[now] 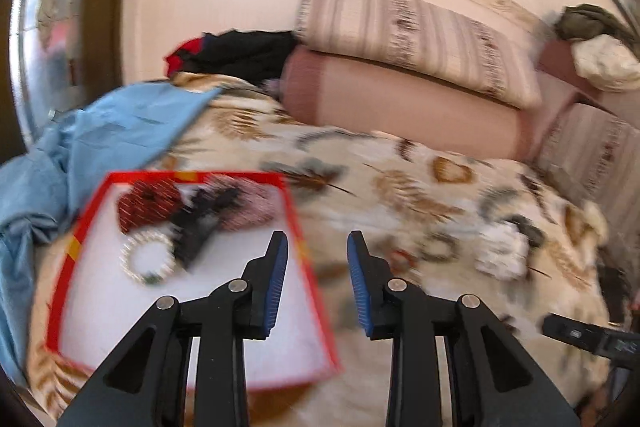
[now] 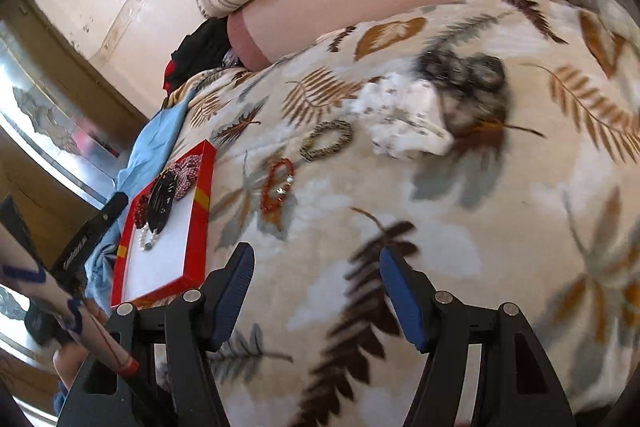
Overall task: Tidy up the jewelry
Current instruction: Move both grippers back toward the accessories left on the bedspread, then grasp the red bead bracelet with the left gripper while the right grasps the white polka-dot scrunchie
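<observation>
Eyeing red bead bracelet [image 2: 277, 185] on blanket [image 2: 460, 247]: light, floppy, slippery; pinch across strand, not clasp. Left gripper [image 1: 317, 269] and right gripper [image 2: 316, 291] both released, empty.

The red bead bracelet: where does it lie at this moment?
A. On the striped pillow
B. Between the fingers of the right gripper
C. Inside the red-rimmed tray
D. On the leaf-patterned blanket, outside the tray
D: in the right wrist view the red bead bracelet lies on the leaf-patterned blanket, to the right of the red-rimmed tray and clear of its rim, with no gripper touching it.
</observation>
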Available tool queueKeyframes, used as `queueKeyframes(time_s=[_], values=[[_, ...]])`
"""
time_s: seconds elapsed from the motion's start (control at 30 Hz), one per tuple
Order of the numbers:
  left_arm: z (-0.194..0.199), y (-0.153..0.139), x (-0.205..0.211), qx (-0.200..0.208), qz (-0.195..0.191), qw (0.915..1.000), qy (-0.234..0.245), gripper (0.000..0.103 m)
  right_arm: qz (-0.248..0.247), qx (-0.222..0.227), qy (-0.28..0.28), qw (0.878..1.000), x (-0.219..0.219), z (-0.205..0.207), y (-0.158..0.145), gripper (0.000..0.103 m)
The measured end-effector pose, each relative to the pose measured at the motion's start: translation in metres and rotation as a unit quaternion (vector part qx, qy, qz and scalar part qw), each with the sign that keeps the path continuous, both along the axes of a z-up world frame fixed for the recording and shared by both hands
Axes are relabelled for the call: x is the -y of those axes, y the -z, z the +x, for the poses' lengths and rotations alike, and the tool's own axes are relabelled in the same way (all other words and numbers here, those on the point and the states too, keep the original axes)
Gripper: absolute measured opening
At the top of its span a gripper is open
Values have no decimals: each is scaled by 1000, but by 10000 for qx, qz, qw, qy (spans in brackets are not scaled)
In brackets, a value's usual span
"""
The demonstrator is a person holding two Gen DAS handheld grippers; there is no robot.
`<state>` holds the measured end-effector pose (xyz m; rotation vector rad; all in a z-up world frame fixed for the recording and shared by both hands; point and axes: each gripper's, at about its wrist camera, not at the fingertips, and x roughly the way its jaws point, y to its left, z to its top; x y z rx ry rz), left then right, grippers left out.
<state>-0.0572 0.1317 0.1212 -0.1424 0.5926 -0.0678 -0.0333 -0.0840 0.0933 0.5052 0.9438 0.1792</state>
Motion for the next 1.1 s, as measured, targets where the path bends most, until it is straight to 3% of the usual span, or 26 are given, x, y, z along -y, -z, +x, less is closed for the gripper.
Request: queueKeyframes(time_s=[0.17, 0.27, 0.43, 0.63, 0.9, 0.97, 1.03, 1.1], values=[[-30, -12, 39, -249, -203, 9977, 593, 30, 105, 89, -1, 9999, 15, -25, -12, 70], [-39, -24, 52, -264, -333, 9960, 789, 38, 148, 221, 58, 9996, 24, -38, -24, 70], [-30, -30, 67, -332, -266, 9944, 969, 40, 119, 382, 337, 9986, 45, -47, -38, 71], [-3, 4, 62, -779, -418, 9915, 958, 40, 121, 283, 559, 9980, 60, -30, -27, 71], [54, 52, 68, -1280, -372, 9864, 962, 40, 312, 272, 614, 9973, 56, 44, -9, 71], [72, 63, 74, -1422, -392, 9838, 1022, 35, 253, 376, 589, 9972, 53, 53, -9, 71], [86, 73, 80, -1559, -367, 9814, 1060, 24, 211, 437, 530, 9974, 53, 57, -3, 71], [100, 83, 83, -1677, -346, 9800, 1010, 20, 221, 398, 499, 9977, 54, 58, 4, 71]])
